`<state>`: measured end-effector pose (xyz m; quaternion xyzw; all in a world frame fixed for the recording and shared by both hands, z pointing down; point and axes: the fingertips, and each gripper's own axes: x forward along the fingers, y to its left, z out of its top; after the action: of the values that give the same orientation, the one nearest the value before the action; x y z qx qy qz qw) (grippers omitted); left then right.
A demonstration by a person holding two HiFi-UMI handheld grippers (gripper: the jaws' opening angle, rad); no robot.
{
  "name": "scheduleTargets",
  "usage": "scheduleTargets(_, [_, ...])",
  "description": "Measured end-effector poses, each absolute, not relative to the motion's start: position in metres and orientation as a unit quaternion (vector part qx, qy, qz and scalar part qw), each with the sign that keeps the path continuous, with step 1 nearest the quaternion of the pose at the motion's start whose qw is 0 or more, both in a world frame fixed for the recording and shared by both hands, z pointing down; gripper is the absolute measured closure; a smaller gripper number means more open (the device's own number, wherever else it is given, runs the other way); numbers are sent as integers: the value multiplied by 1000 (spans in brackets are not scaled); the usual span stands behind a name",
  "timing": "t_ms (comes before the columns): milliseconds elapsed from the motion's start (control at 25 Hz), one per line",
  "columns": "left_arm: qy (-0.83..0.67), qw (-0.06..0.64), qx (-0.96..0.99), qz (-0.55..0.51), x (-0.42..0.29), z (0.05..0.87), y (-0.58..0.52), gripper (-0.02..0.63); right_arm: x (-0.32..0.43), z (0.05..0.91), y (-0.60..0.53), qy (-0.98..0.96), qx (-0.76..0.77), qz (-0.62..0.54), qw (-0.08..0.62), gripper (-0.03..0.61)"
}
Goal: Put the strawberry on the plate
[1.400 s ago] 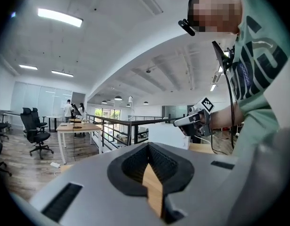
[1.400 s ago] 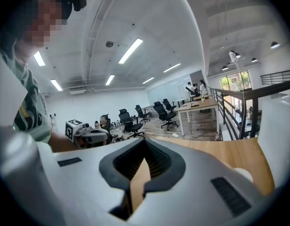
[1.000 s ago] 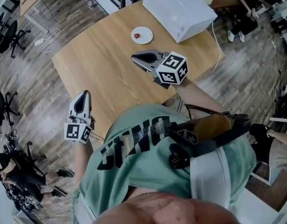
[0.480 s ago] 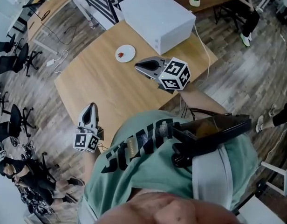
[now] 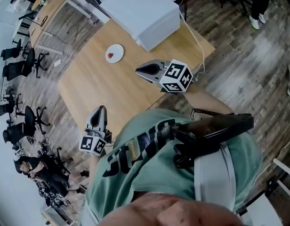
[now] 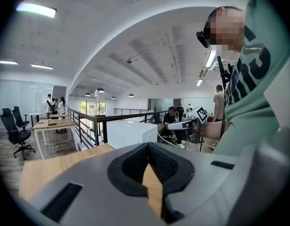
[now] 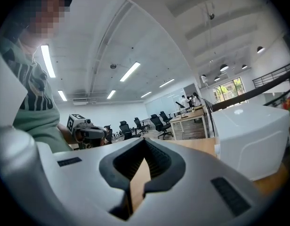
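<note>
1. Head view: the strawberry (image 5: 111,55) lies on the plate (image 5: 116,52) near the table's (image 5: 98,86) far edge, well apart from both tongs. The right gripper (image 5: 139,71) is nearer to it. The left gripper (image 5: 101,109) is by the near edge. Bare wood lies between.
2. Left gripper view: jaws pressed together, nothing in them.
3. Right gripper view: jaws closed tight, empty. A white box (image 7: 251,135) stands near on the right.

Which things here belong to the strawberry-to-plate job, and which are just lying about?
Job:
- strawberry, already on the plate
- left claw and right claw, both shut and empty

Lying about:
- white box
- office chairs
</note>
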<state>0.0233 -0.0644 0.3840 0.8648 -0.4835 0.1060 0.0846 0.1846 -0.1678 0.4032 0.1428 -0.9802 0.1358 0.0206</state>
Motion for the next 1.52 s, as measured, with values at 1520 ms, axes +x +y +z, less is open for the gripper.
scheduleTargets(1520, [-517, 84, 852, -27, -147, 375, 139, 609, 47, 341, 20, -980, 147, 132, 26, 572])
